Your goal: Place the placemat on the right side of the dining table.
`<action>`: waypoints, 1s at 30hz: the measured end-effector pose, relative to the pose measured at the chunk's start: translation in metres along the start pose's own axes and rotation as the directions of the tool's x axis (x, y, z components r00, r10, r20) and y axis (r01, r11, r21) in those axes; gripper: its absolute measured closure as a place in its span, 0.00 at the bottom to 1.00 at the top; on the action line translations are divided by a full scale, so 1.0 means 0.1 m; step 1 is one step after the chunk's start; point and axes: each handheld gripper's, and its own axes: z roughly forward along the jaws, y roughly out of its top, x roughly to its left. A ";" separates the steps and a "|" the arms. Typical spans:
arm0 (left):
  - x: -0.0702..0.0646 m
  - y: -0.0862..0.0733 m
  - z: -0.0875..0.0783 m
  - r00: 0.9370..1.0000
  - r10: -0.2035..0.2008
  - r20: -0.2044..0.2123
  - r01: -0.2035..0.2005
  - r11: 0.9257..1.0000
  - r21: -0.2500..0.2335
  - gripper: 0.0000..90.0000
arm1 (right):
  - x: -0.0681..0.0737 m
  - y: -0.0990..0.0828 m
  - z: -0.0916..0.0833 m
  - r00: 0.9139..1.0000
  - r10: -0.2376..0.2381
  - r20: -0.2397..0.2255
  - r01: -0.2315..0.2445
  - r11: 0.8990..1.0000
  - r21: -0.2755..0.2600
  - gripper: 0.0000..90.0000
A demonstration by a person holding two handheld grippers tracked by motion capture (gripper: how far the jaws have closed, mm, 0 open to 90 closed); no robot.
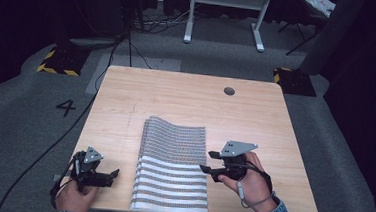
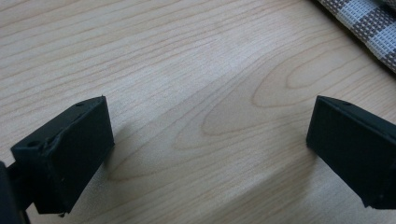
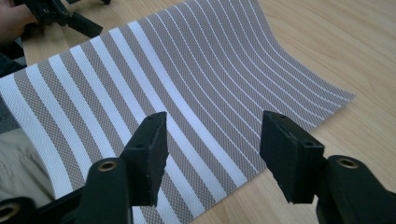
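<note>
A woven placemat [image 1: 172, 165] with brown and white stripes lies at the front middle of the wooden table [image 1: 186, 98]; its far end curls up a little. My right gripper [image 1: 207, 161] hovers at the mat's right edge, pointing left. In the right gripper view, my right gripper [image 3: 215, 126] is open above the placemat [image 3: 140, 84] with nothing between the jaws. My left gripper [image 1: 113, 177] rests low near the table's front left, left of the mat. In the left gripper view, my left gripper [image 2: 210, 121] is wide open over bare wood, with a corner of the placemat [image 2: 369, 23] beyond.
A round cable hole [image 1: 229, 91] sits near the table's far right. The mat's near end reaches the table's front edge, over the person's lap [image 3: 18, 163]. A cable [image 1: 47, 151] trails from the left gripper across the floor. A white desk frame [image 1: 222, 13] stands far behind.
</note>
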 end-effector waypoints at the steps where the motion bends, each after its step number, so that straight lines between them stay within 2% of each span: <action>1: 0.00 0.00 0.00 1.000 0.000 0.000 0.000 1.000 0.000 0.00 | 0.01 0.03 0.01 1.000 -0.008 -0.001 0.008 1.000 0.004 0.45; 7: -0.01 0.00 0.00 1.000 0.005 0.007 -0.005 1.000 0.000 0.00 | 0.11 0.23 0.16 0.998 -0.040 -0.040 0.041 0.999 0.029 0.43; 13: -0.02 -0.01 -0.01 1.000 0.008 0.004 -0.008 1.000 0.002 0.00 | 0.20 0.39 0.38 0.995 -0.040 -0.090 0.042 0.999 0.024 0.40; 16: -0.02 -0.01 -0.01 1.000 0.009 0.004 -0.009 1.000 0.000 0.00 | 0.23 0.47 0.53 0.993 -0.059 -0.104 0.062 0.998 0.024 0.40; 17: -0.02 -0.01 -0.01 1.000 0.007 0.003 -0.007 1.000 -0.001 0.00 | 0.26 0.49 0.56 0.993 -0.046 -0.108 0.049 0.998 0.026 0.39; 20: -0.02 -0.01 -0.01 1.000 0.007 0.006 -0.007 1.000 0.000 0.00 | 0.33 0.58 0.71 0.993 -0.055 -0.106 0.058 0.998 0.025 0.37; 21: -0.02 -0.01 -0.01 1.000 0.007 0.005 -0.007 1.000 0.000 0.00 | 0.37 0.61 0.77 0.992 -0.035 -0.118 0.038 0.999 0.024 0.37; 22: -0.02 -0.01 -0.01 1.000 0.008 0.005 -0.008 1.000 0.000 0.00 | 0.39 0.62 0.81 0.991 -0.037 -0.127 0.041 0.999 0.024 0.37; 26: -0.01 -0.01 -0.01 1.000 0.008 0.005 -0.008 1.000 0.005 0.00 | 0.46 0.67 1.04 0.988 -0.024 -0.155 0.034 0.998 0.059 0.36; 27: -0.01 -0.01 0.00 1.000 0.008 0.006 -0.008 1.000 0.002 0.00 | 0.49 0.69 1.11 0.987 -0.008 -0.162 0.019 0.998 0.064 0.36; 28: -0.01 -0.01 0.00 1.000 0.007 0.008 -0.007 1.000 0.001 0.00 | 0.50 0.69 1.15 0.986 -0.018 -0.163 0.029 0.997 0.066 0.36; 30: -0.01 0.00 0.00 1.000 0.007 0.009 -0.007 1.000 0.001 0.00 | 0.55 0.72 1.26 0.985 0.002 -0.171 0.010 0.997 0.070 0.35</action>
